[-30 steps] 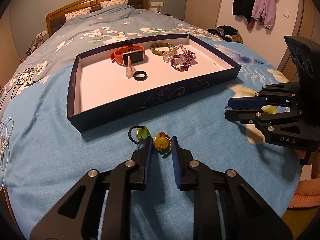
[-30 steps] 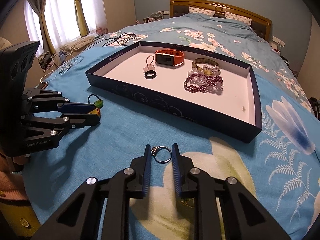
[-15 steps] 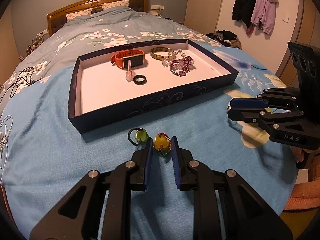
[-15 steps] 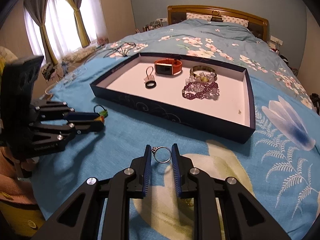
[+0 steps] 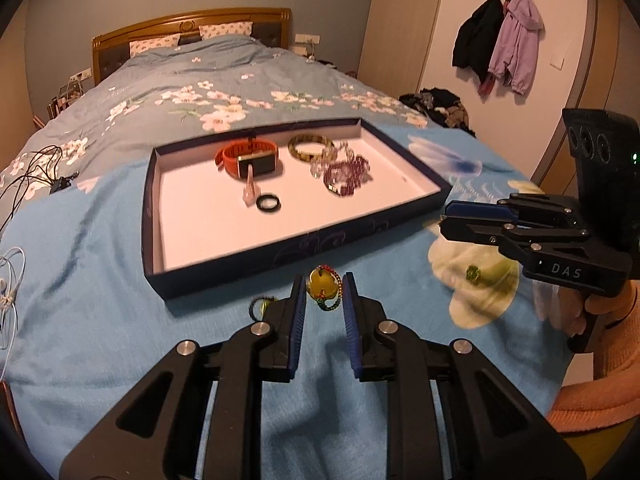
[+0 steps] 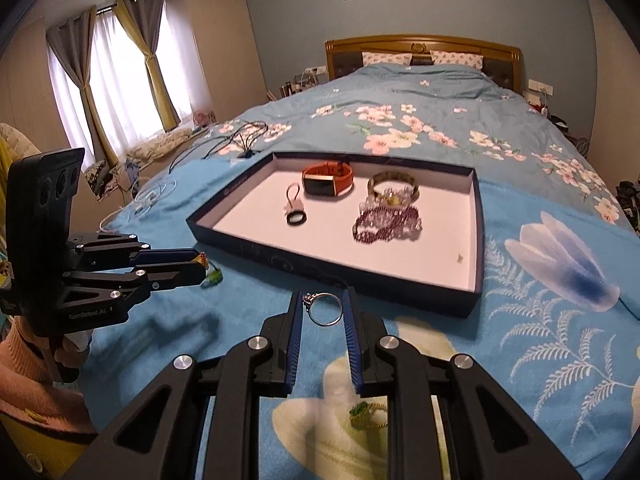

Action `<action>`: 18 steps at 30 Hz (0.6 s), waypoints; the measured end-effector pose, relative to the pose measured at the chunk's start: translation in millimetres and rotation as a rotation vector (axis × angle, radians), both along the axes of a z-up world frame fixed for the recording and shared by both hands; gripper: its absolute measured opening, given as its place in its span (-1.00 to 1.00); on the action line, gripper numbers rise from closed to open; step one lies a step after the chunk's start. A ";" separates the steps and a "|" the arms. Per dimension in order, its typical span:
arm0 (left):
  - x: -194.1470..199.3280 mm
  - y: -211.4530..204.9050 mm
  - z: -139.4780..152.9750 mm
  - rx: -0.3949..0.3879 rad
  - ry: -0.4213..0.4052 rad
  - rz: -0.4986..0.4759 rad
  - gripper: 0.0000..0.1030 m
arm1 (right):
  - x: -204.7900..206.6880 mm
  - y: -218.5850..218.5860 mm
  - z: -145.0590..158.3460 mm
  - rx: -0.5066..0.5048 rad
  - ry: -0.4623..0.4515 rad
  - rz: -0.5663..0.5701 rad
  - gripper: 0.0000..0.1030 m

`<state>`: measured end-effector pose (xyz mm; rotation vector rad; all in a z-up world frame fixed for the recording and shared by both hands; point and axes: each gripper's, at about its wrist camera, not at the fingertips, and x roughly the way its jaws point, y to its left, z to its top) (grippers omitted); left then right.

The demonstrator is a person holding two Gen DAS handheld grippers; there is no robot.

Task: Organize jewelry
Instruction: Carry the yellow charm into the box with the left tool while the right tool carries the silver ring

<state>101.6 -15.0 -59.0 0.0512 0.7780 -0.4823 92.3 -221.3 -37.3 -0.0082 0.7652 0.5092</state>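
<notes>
Left wrist: the tray (image 5: 160,240) on the blue bedspread (image 5: 80,300) holds an orange watch (image 5: 250,158), bangle (image 5: 310,146) and purple beads (image 5: 346,172); the left gripper (image 5: 324,294) grasps a yellow pendant (image 5: 322,285). Right wrist: the right gripper (image 6: 322,308) grips a silver ring (image 6: 326,309) before the tray's near wall, curtains (image 6: 100,80) left.

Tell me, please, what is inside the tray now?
Inside the tray lie an orange watch, a black ring, a small clear charm, a bangle and purple beads. The clear beads cover part of the bangle.
</notes>
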 end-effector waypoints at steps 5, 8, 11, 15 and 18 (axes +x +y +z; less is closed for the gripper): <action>3.8 1.2 10.8 -0.013 -0.028 0.003 -0.64 | 3.8 0.6 6.5 0.006 -0.026 -0.006 -0.64; 6.9 1.4 14.8 -0.015 -0.040 0.007 -0.64 | 5.8 0.3 8.9 0.008 -0.036 -0.009 -0.64; 9.7 0.4 18.0 -0.014 -0.049 0.011 -0.64 | 10.3 1.5 10.1 0.006 -0.042 -0.011 -0.64; 13.3 1.7 21.1 -0.018 -0.058 0.017 -0.64 | 16.1 2.8 12.1 0.007 -0.053 -0.011 -0.64; 17.6 2.3 23.4 -0.019 -0.064 0.021 -0.64 | 20.7 3.5 14.0 0.007 -0.061 -0.012 -0.64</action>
